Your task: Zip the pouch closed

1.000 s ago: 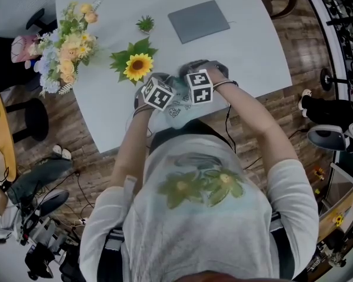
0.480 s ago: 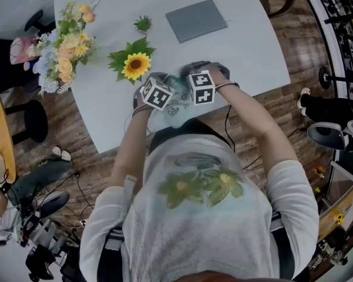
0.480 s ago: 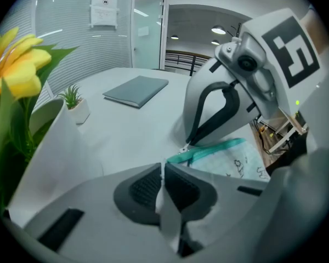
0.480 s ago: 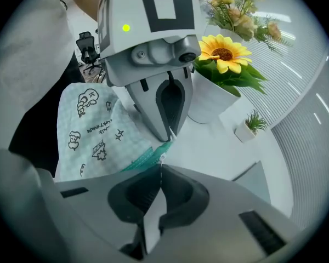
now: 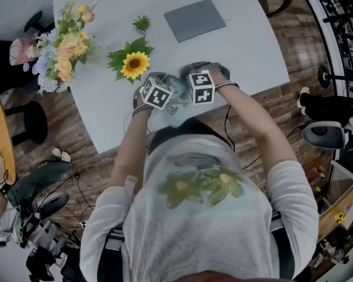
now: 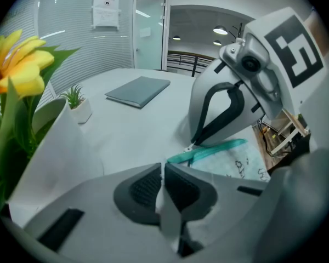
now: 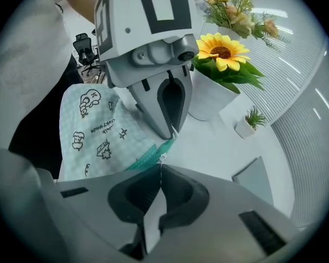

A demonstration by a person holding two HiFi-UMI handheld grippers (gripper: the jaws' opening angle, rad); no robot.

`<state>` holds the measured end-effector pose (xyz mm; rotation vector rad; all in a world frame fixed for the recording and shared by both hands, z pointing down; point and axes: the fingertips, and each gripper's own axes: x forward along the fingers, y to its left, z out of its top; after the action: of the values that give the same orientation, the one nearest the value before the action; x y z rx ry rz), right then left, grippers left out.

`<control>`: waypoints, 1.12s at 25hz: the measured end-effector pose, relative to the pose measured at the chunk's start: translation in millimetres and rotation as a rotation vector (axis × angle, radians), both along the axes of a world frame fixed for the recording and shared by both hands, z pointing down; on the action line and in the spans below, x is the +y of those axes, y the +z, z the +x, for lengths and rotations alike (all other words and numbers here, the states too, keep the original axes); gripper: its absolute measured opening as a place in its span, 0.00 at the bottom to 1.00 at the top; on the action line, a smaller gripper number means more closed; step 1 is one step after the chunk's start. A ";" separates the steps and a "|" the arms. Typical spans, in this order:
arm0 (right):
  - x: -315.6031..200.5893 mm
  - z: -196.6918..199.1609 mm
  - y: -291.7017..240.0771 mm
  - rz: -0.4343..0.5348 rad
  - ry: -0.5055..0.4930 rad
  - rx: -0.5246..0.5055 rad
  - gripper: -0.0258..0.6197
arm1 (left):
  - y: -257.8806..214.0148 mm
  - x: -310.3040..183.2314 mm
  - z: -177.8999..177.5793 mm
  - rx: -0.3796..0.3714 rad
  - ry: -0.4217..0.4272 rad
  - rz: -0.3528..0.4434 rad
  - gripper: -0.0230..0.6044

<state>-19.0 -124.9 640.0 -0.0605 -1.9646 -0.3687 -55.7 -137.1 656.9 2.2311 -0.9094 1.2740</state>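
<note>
Head view: the mint pouch (image 5: 175, 109) lies at the near edge of the white table (image 5: 241, 46), near the sunflower (image 5: 135, 66).

Left gripper view: the left tongs (image 6: 163, 186) are almost shut, it seems on the pouch's corner. Just ahead, the right tongs (image 6: 192, 144) pinch the zipper pull (image 6: 189, 147) on the green zipper (image 6: 211, 151).

Right gripper view: the right tongs are shut tight on the zipper pull. The left tongs grip the pouch's edge just beside it.

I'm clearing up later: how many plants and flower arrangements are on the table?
3: a bouquet at the left edge, a sunflower beside it, a tiny green plant behind.
</note>
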 end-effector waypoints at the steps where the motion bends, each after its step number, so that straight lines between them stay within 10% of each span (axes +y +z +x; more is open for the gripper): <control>1: 0.3 1.3 0.1 0.002 0.000 0.003 0.07 | -0.1 -0.3 0.0 -0.001 -0.002 0.001 0.08; 28: 10.4 12.6 -1.4 0.009 0.026 0.007 0.07 | 2.8 -0.1 -0.8 -0.012 -0.022 -0.002 0.08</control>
<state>-6.4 -114.5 638.5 -0.0307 -1.9554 -0.3596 -56.6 -137.2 659.7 2.2079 -0.9347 1.2789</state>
